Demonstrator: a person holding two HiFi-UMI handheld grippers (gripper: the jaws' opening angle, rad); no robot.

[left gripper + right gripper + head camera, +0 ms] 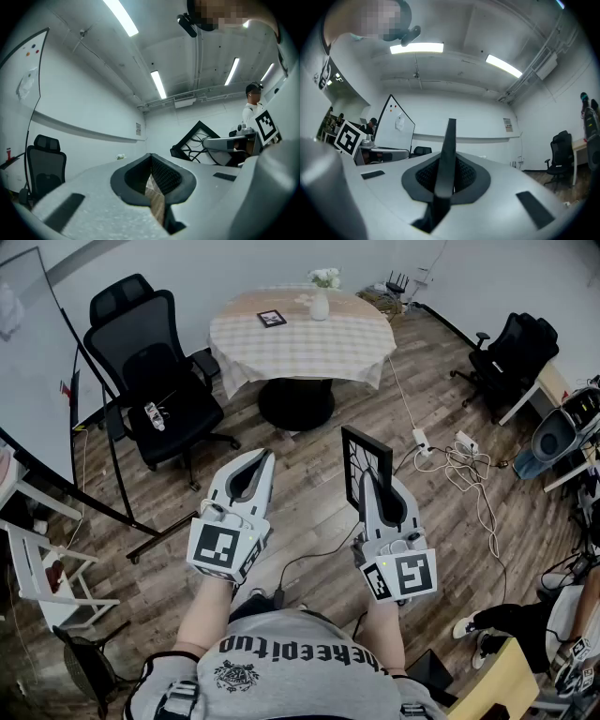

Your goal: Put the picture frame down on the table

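Note:
A black picture frame point(362, 461) with a branch-like pattern stands upright on edge in my right gripper point(370, 480), which is shut on its lower part above the wooden floor. In the right gripper view the frame's edge point(448, 150) rises as a thin dark bar between the pads. The left gripper view shows the same frame point(198, 139) off to the right. My left gripper point(265, 459) is held level beside the right one, shut, with nothing in it. The round table point(349, 341) with a checked cloth stands farther ahead.
On the table lie a small dark frame point(272, 319) and a vase of white flowers point(321, 294). Black office chairs point(155, 381) point(514, 351) stand left and right of it. A whiteboard stand point(56, 456) is at the left. Cables and power strips point(461, 457) trail on the floor at right.

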